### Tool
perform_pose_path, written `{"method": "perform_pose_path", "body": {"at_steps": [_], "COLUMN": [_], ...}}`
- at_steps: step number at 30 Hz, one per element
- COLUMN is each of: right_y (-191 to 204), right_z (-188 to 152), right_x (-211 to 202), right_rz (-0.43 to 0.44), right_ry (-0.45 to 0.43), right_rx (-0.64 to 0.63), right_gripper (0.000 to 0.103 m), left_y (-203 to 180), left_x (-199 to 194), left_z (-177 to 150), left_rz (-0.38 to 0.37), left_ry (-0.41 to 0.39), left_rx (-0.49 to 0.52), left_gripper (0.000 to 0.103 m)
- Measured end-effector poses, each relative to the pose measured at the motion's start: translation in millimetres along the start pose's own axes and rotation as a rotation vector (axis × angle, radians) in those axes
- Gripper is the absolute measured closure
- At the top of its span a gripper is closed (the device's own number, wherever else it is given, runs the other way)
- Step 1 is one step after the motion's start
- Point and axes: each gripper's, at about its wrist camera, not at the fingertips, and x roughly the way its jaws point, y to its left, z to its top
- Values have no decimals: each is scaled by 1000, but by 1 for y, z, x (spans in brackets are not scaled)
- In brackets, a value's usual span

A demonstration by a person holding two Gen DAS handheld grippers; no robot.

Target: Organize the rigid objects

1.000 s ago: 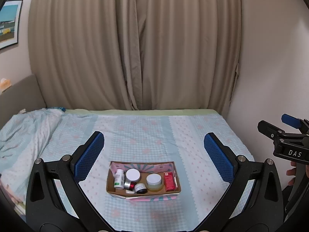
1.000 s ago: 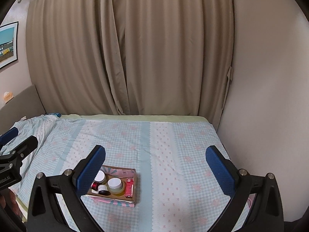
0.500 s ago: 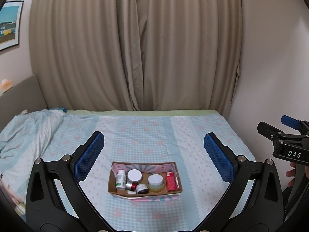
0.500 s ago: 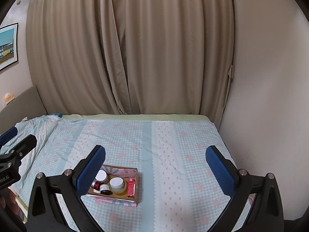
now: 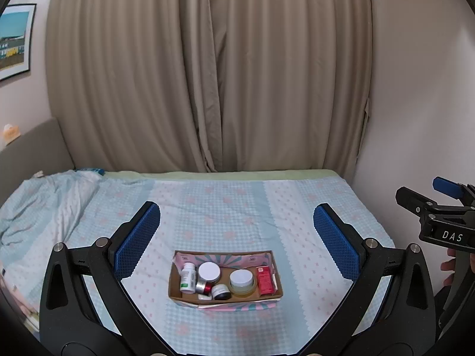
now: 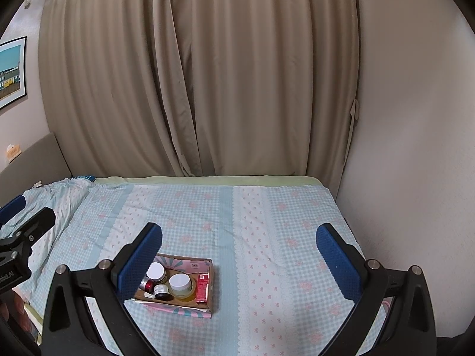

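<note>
A small cardboard box (image 5: pixel 268 256) sits on the bed, also in the right wrist view (image 6: pixel 211 279). It holds a white bottle with a green label (image 5: pixel 188 278), two white-lidded jars (image 5: pixel 209 271) (image 5: pixel 242 279), a red-banded jar (image 5: pixel 204 287), a black-lidded jar (image 5: pixel 221 291) and a red carton (image 5: pixel 264 279). My left gripper (image 5: pixel 236 241) is open and empty, above and behind the box. My right gripper (image 6: pixel 239 256) is open and empty, to the box's right and above the bed.
The bed (image 5: pixel 237 207) has a blue checked sheet with pink flowers. A crumpled quilt (image 5: pixel 44 201) lies at its left. Beige curtains (image 5: pixel 207 74) hang behind, and a wall (image 6: pixel 415 178) borders the bed on the right. A grey headboard (image 5: pixel 32 145) stands at the left.
Both grippers have drawn slightly back and up; the box sits a little lower in both views. Both grippers stay open and the box's contents are unmoved.
</note>
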Motion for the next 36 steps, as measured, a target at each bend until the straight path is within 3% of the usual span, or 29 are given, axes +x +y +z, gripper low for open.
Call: {"method": "perform_pose_path", "body": {"at_steps": [16,27,36], "right_y": [-1,1,0], "right_z": [-1,1,7], "right_x": [-2,1,8], "right_rz": [-8,-14,-25], "right_ry": [-2,-5,3], "right_rx": [5,12,22], "right_gripper": [0,0,0], "left_y": [1,5,5], "left_x": [4,-2,12], "left_z": [-1,-1,0], "left_rz": [13,80,40], "left_ry": [-8,-82,-60], "left_rx": [11,22,-1], "left_gripper": [0,0,0]}}
